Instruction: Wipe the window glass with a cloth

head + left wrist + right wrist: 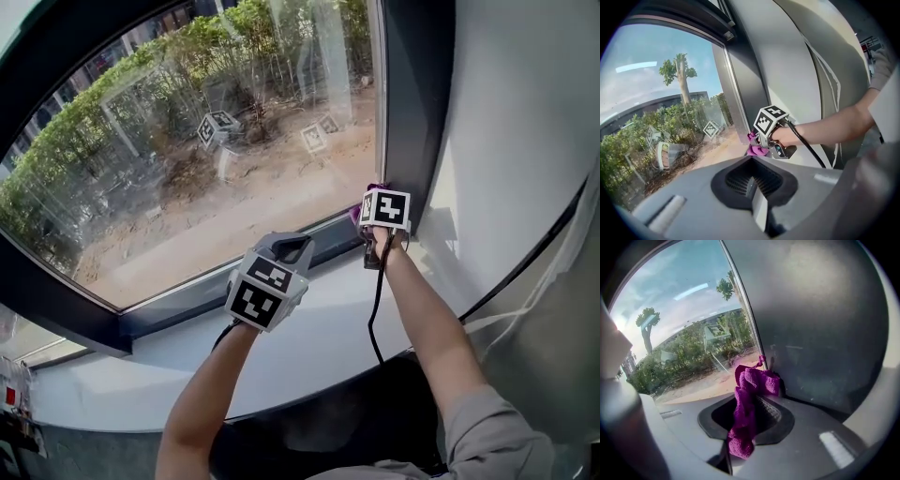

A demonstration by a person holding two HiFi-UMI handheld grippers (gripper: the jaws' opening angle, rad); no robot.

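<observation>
My right tongs (755,401) pinch a magenta cloth (742,430), nubbly knit, bunched and drooping, by the smooth window glass (216,141). My left tongs (751,182) are closed on nothing.

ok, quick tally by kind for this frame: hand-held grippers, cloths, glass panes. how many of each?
Hand-held grippers: 2 (left hand-held gripper shut and empty, right hand-held gripper shut on the cloth)
Purple cloth: 1
Window glass panes: 1
Total: 4
</observation>
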